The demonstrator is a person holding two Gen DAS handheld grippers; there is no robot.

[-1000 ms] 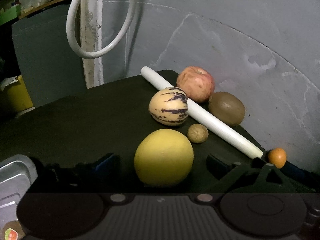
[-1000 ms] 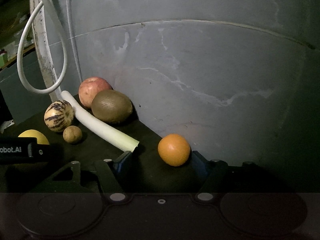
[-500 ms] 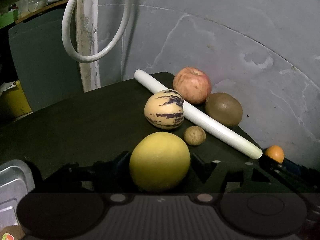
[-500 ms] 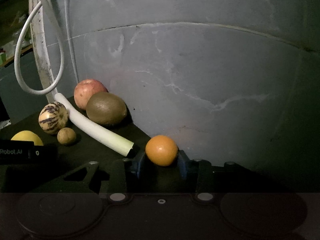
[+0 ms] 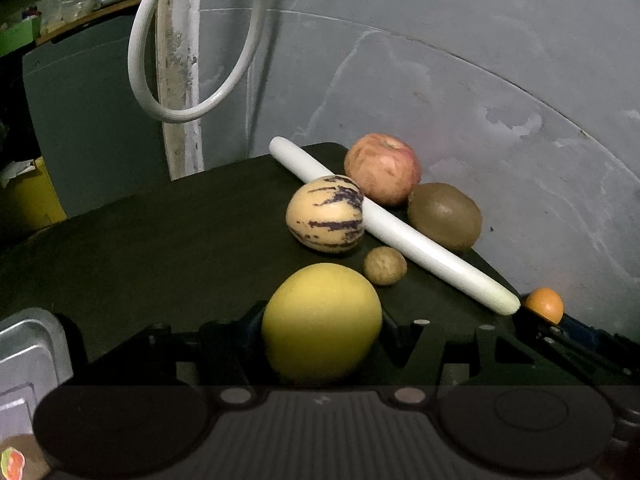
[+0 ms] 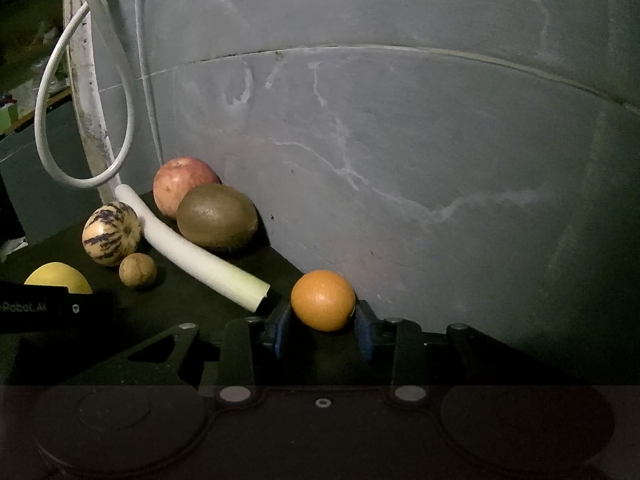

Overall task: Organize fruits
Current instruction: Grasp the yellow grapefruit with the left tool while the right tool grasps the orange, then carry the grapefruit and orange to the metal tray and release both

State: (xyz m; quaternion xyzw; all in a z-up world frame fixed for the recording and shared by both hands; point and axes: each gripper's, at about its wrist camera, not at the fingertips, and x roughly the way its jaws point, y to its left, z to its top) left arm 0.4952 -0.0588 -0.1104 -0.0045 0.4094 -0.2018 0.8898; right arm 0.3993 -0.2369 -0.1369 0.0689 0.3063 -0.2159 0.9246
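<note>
Grasp step: left hand-held gripper (image 5: 322, 328) just closed, clamped on yellow fruit (image 5: 322, 322); right hand-held gripper (image 6: 323, 322) clamped on orange (image 6: 323, 300). Next: lift both clear, toward tray (image 5: 28, 344) at 9 o'clock.

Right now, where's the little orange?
In the right wrist view the orange sits low and centre between the right gripper's blue pads, which press on it, close to the grey wall, just right of the leek's cut end.
</note>
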